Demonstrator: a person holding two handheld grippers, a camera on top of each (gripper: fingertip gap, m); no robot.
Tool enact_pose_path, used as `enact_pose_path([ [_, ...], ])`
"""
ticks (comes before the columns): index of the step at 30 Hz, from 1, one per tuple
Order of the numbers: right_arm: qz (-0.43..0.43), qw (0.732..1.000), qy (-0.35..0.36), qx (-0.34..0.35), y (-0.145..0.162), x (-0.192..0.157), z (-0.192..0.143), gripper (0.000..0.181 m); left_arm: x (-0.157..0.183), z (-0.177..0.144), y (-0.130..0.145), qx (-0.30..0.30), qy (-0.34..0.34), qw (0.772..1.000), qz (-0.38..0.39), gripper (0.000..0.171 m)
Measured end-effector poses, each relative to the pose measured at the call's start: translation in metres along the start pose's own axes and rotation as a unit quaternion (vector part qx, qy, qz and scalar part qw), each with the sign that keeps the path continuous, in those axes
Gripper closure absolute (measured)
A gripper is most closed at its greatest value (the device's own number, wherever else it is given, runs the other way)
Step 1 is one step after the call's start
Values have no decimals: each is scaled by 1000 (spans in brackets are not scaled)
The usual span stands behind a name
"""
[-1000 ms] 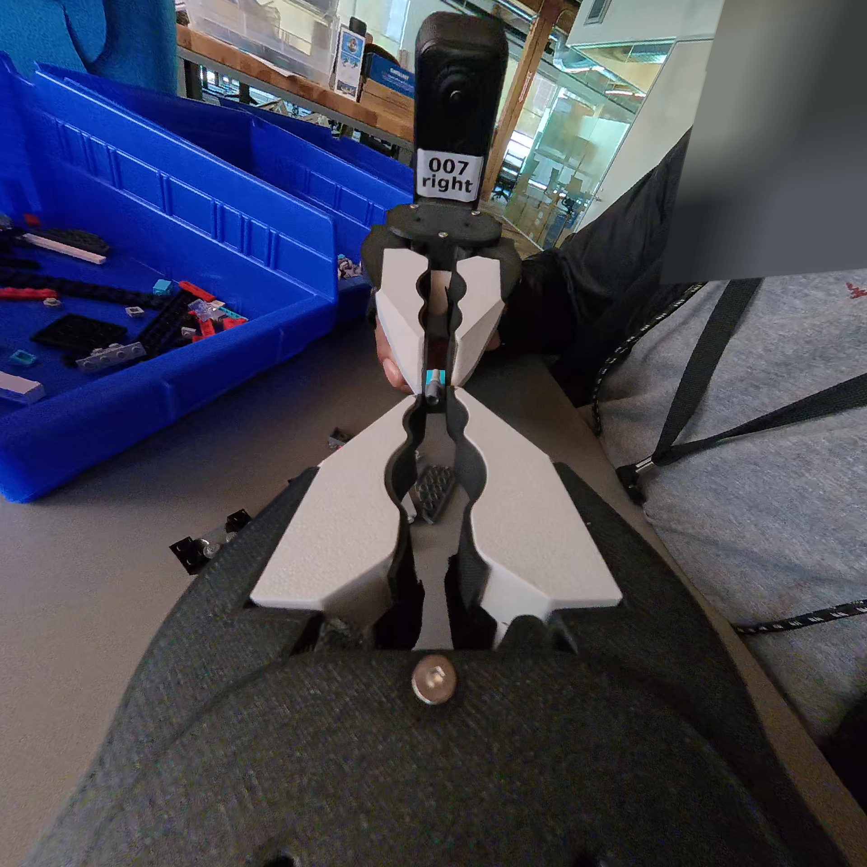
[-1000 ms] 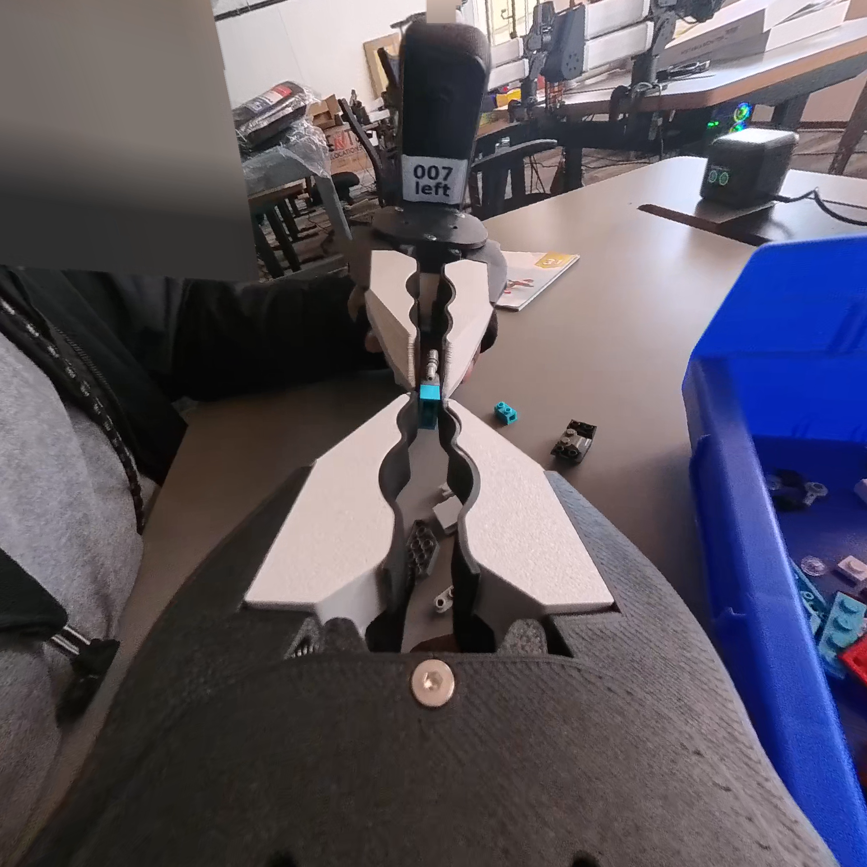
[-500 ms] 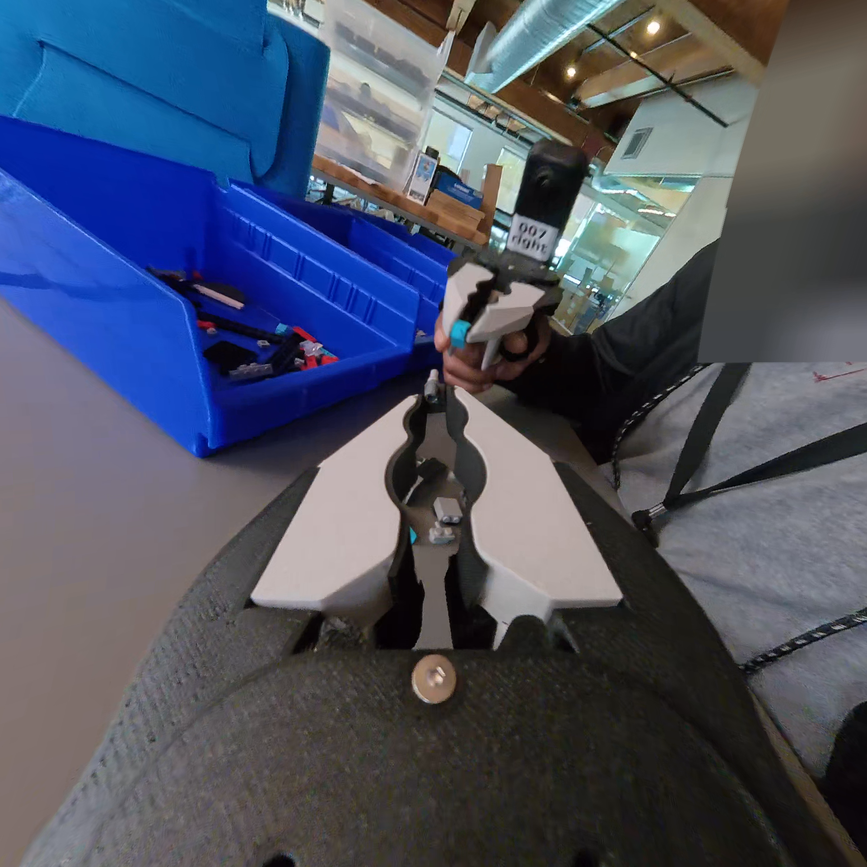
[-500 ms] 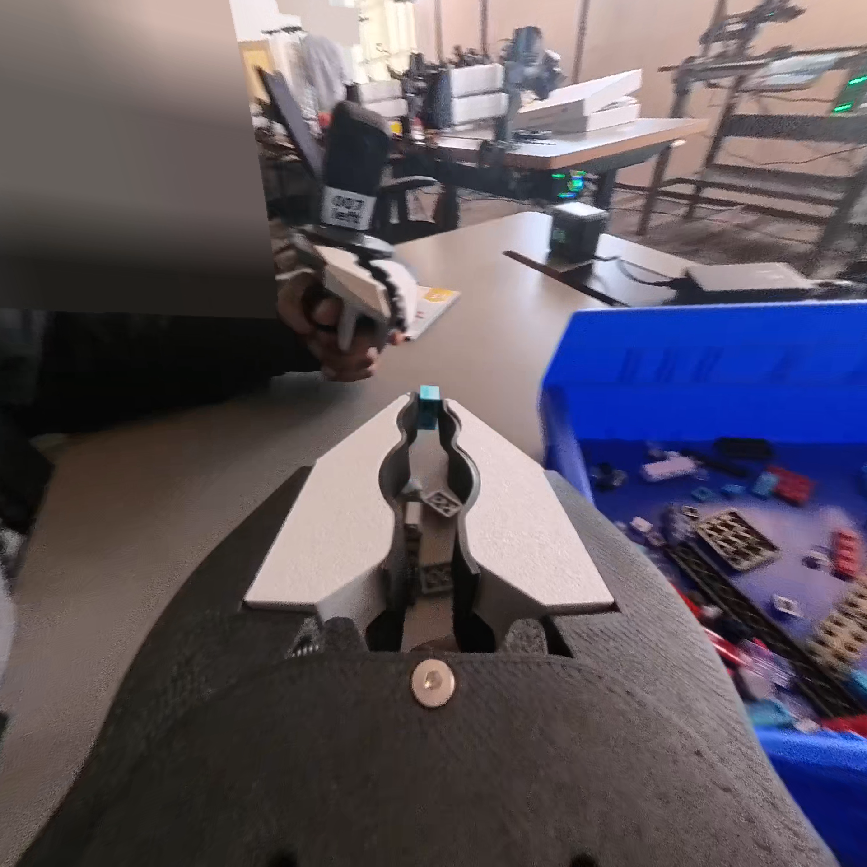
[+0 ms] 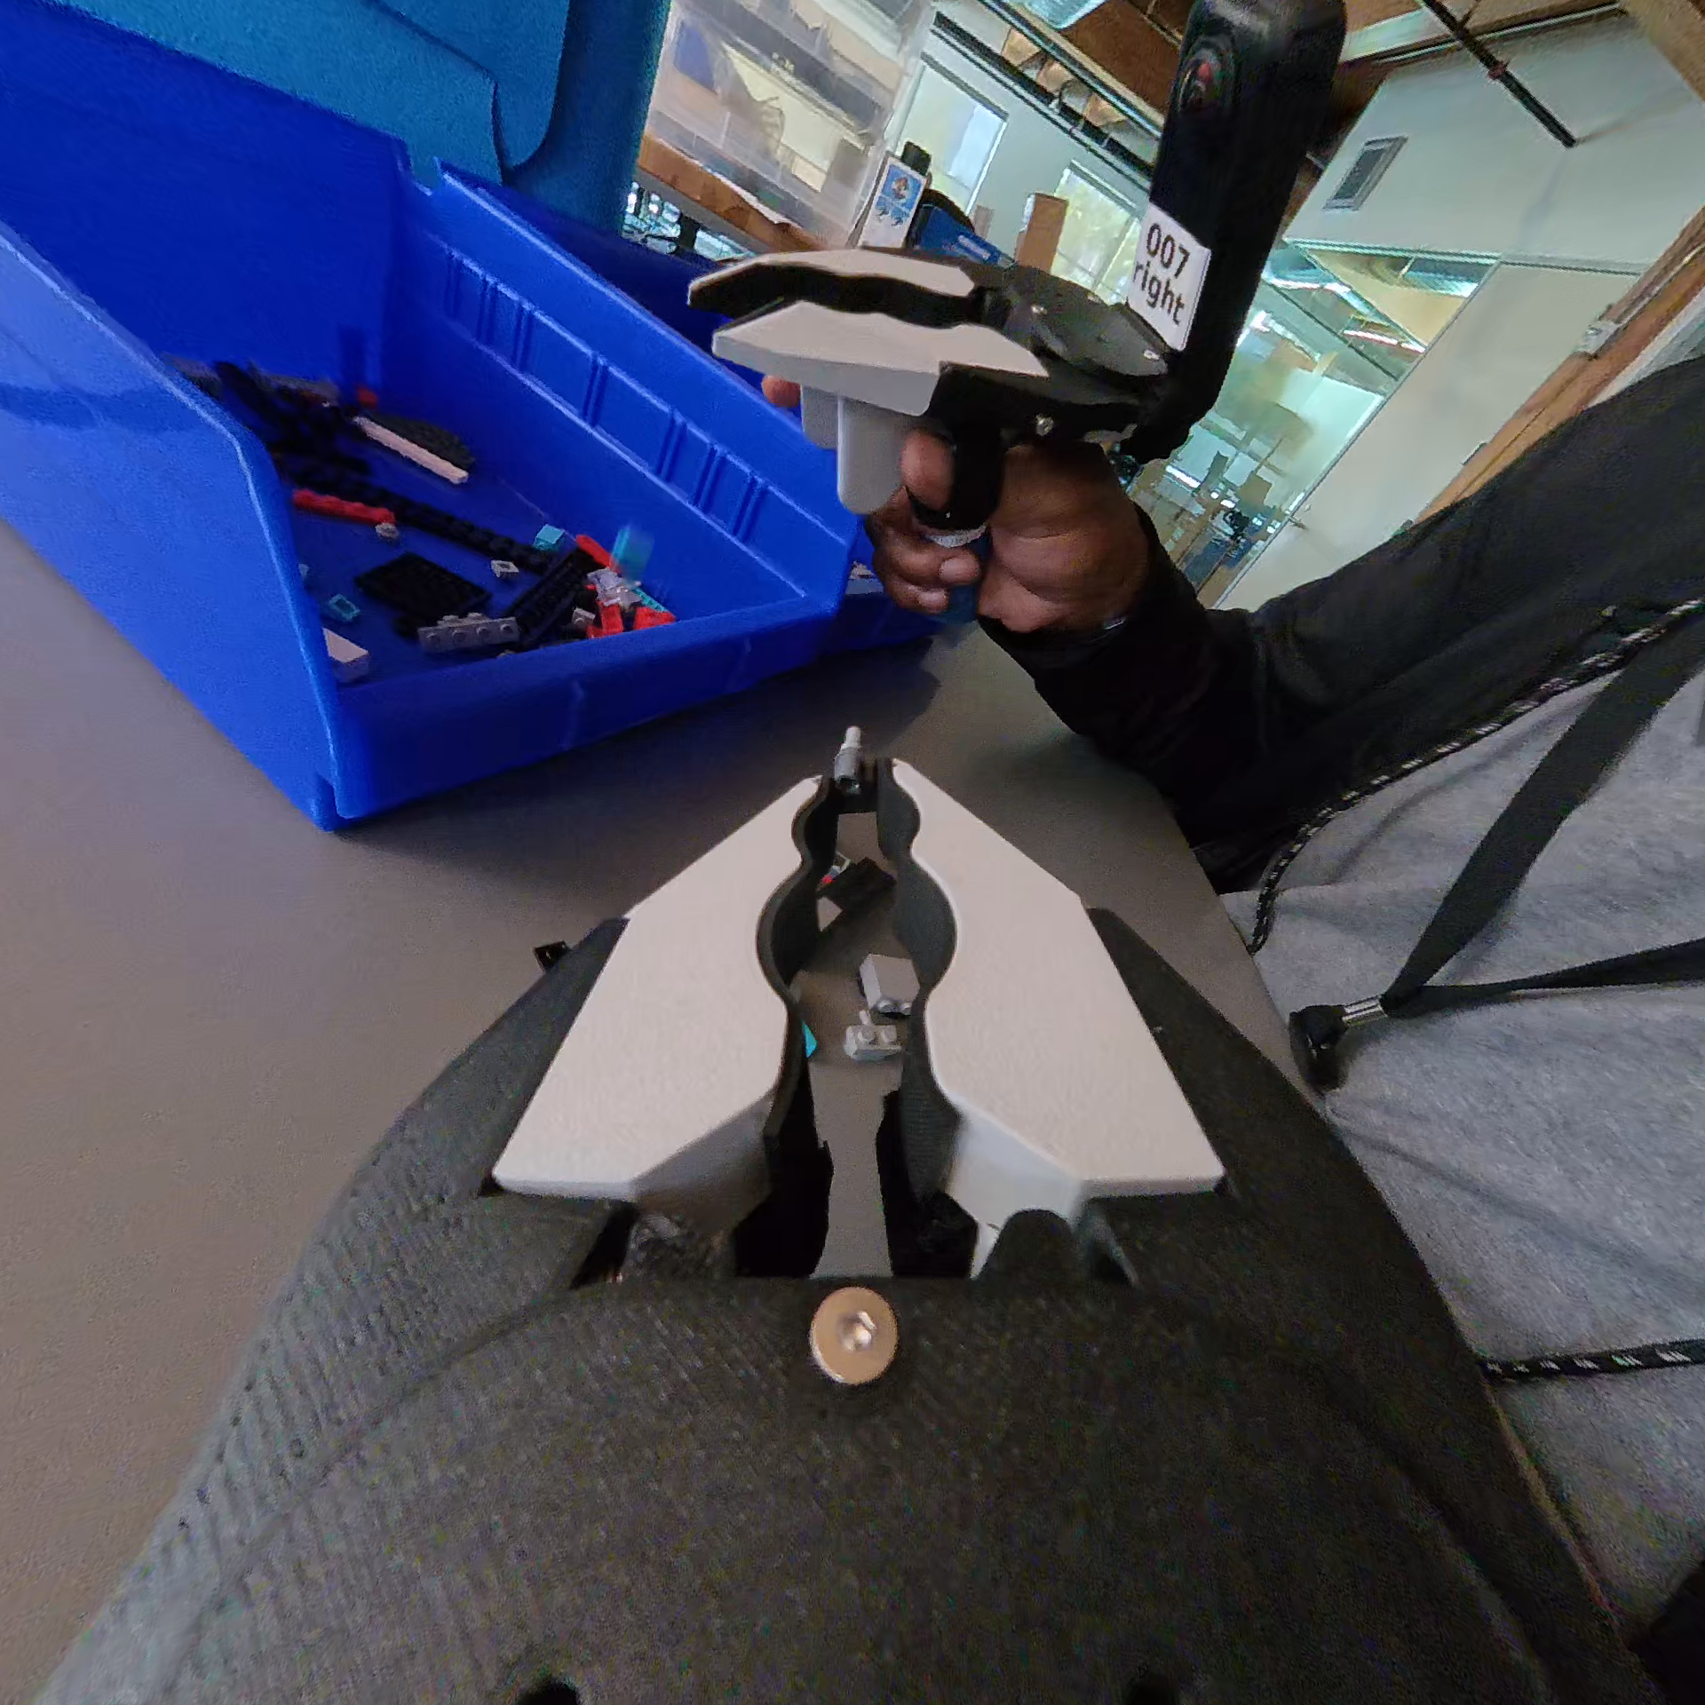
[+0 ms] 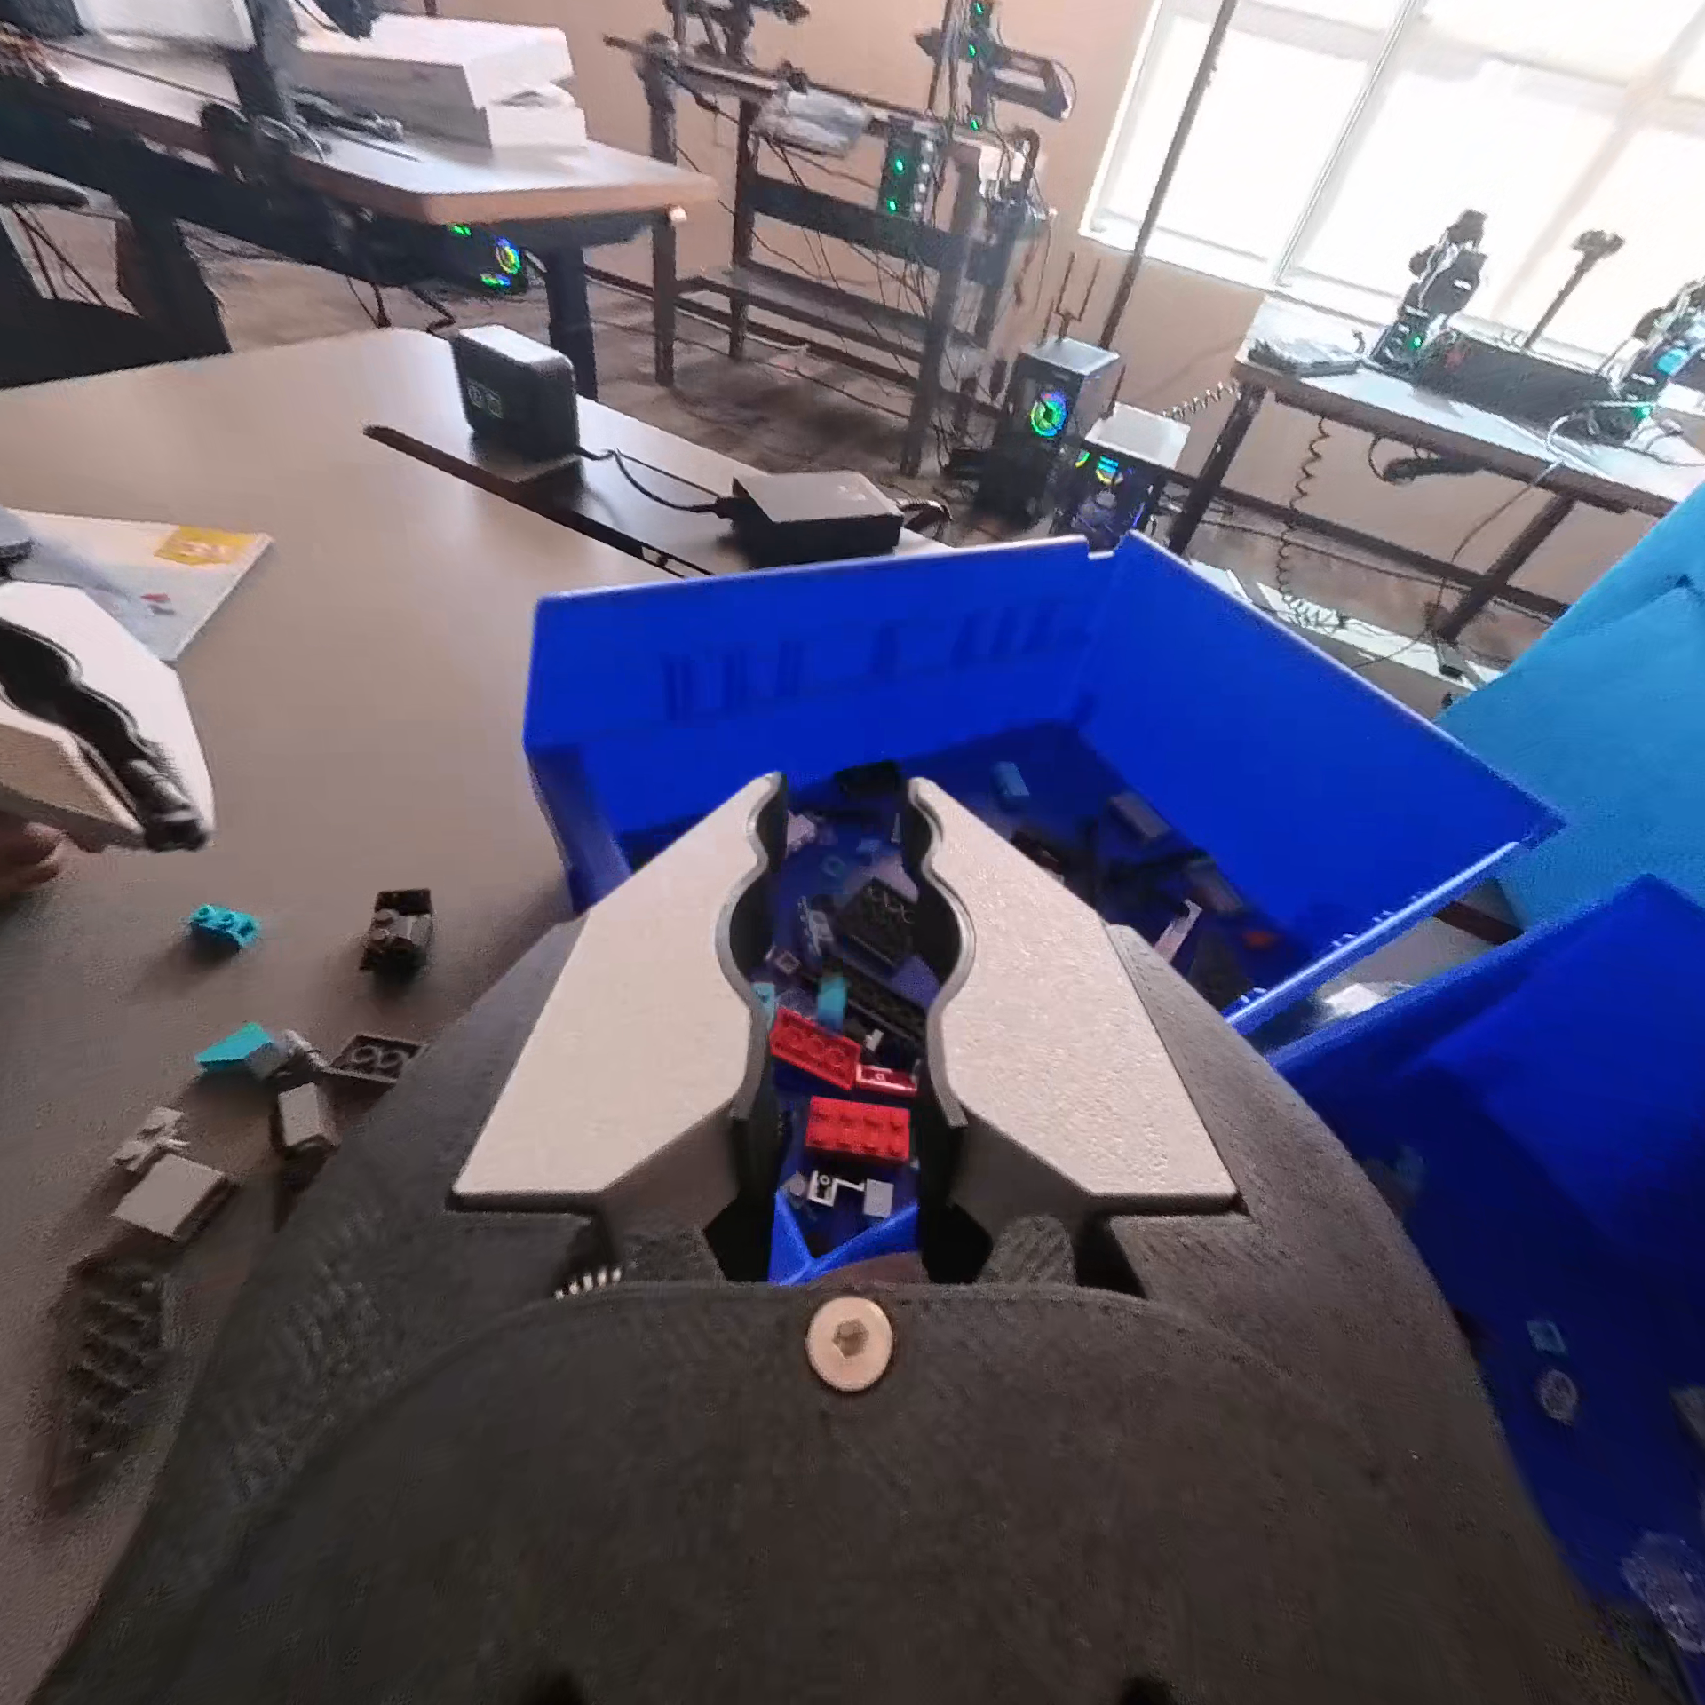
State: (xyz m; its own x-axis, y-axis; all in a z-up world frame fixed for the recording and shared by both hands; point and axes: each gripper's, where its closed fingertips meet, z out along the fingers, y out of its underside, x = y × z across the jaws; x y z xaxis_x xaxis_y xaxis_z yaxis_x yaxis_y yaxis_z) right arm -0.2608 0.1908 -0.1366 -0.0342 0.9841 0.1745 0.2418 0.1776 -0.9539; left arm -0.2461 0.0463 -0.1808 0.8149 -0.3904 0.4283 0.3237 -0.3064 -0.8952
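In the left wrist view my left gripper [image 5: 853,775] is shut on a small grey pin [image 5: 849,749], held low over the grey table [image 5: 231,969]. My right gripper [image 5: 729,318] is higher up, over the blue bin [image 5: 554,720]. A blurred teal piece [image 5: 632,544] shows in the bin below it. In the right wrist view my right gripper [image 6: 844,784] is open and empty above the bin [image 6: 830,664], which holds several red, black and teal bricks. The left gripper [image 6: 92,766] shows at the left edge.
Loose pieces lie on the table: a teal brick [image 6: 221,925], a black piece [image 6: 399,927], grey plates [image 6: 171,1195]. A booklet [image 6: 138,572] and black boxes [image 6: 816,507] lie farther off. A second blue bin [image 6: 1522,1153] stands at the right. A person's torso [image 5: 1476,1107] borders the table. One gripper's finger ends stand about 15 cm off the other's. The black piece [image 6: 399,927] is about 8 cm from my left fingertips and 15 cm from my right.
My right gripper swung away from the left gripper to above the bin and opened; the teal brick has left its tips. My left gripper still holds the grey pin.
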Motion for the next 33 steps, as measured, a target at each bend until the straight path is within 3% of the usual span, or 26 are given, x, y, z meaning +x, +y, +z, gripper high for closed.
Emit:
enact_pose_path([
  [6,-16,1000,-18,15,-5,-5,-6,155,0,6,4,-12,-10,1000,1,164],
  [9,-29,992,-115,50,-17,-43,-17,161,5,11,6,-19,-10,1000,16,164],
  [13,2,957,-285,51,-13,-110,-32,163,14,16,6,-22,-2,999,47,163],
  [18,43,924,-380,20,6,-147,-36,165,27,19,6,-26,8,995,98,164],
  [33,38,909,-414,-17,24,-160,-38,176,32,24,23,-92,-7,981,169,163],
])
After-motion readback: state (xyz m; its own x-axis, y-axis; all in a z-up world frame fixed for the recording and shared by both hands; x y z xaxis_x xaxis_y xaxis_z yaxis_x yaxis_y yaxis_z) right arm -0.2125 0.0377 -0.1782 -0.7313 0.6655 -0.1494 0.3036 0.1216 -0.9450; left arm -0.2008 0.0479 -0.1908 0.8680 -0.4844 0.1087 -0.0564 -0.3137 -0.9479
